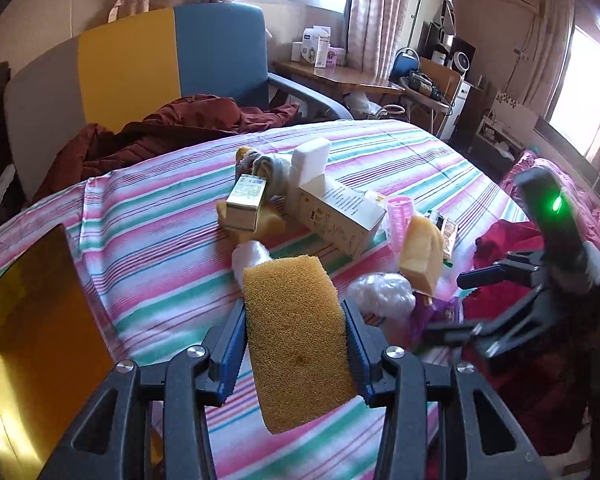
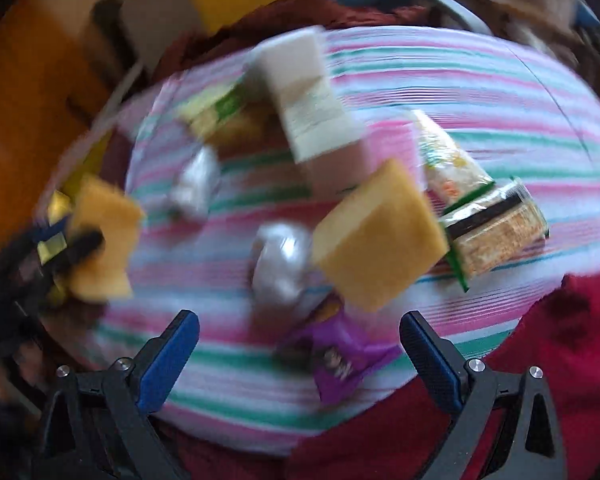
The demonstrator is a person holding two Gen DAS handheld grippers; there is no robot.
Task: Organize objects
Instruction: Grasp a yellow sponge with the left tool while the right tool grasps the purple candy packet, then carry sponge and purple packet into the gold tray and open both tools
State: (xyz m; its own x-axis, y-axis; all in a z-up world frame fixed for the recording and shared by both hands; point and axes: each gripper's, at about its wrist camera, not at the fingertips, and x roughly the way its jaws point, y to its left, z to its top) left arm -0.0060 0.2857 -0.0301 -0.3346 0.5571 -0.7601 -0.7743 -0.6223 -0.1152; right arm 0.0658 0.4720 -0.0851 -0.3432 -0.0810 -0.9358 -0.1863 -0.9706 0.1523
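Blue-padded fingers of the left claw fill the bottom of the left wrist view, clamped on a yellow sponge lifted clear of the striped bedspread, probably to carry it toward the amber bin at lower left. Above it, centre frame, the unsorted pile remains: a long carton, a small green box and a second sponge. Only the blurred right wrist view shows the right claw spread wide and empty above a purple packet, with cracker packs at right.
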